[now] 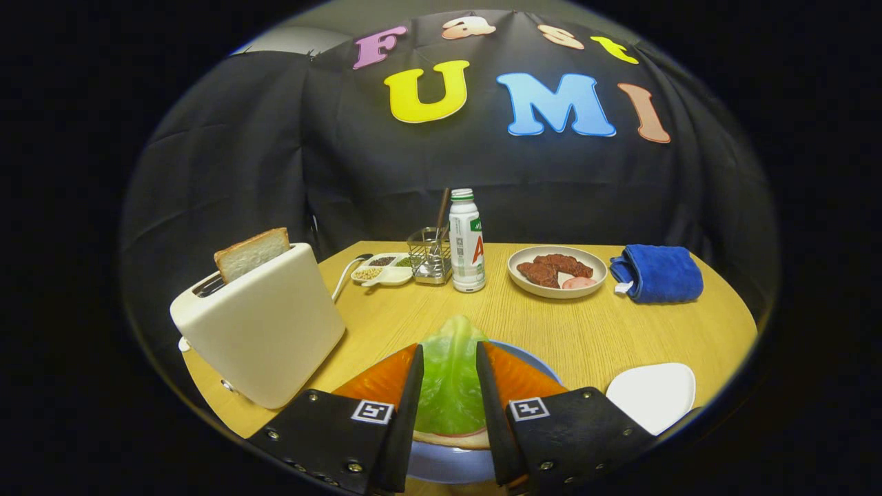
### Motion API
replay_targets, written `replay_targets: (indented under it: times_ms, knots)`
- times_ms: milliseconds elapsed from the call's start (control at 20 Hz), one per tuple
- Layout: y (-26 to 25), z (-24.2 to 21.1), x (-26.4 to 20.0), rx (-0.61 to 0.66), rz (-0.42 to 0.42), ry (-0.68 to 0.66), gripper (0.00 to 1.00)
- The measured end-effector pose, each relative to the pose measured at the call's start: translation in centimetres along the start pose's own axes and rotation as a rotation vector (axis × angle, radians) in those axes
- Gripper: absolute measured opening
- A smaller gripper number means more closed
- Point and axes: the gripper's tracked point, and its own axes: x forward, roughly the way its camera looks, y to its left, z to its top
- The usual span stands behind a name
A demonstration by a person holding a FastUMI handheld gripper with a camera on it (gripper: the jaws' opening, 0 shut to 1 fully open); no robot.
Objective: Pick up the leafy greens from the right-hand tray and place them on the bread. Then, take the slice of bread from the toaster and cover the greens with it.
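A pale green lettuce leaf sits between my two fingers, and my gripper is shut on it, both fingers pressing its sides. The leaf's tip reaches a little beyond the fingertips. Under the leaf, a slice of bread with something pinkish on it lies on a blue plate; the leaf hangs over it or rests on it, I cannot tell which. To the left stands a cream toaster with a bread slice sticking up from its slot. The white tray to the right of my fingers is bare.
At the back of the wooden table stand a white bottle, a wire utensil holder, a small divided dish of beans, a plate of meat slices and a folded blue towel.
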Motion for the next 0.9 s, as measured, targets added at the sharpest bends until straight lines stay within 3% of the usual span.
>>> replay_targets:
  times_ms: [450,900]
  knots:
    - [5.8,7.0,-3.2,-0.042,0.039,-0.213,0.47]
    - [13.1,10.4,-4.0,-0.035,0.13,-0.29,0.46]
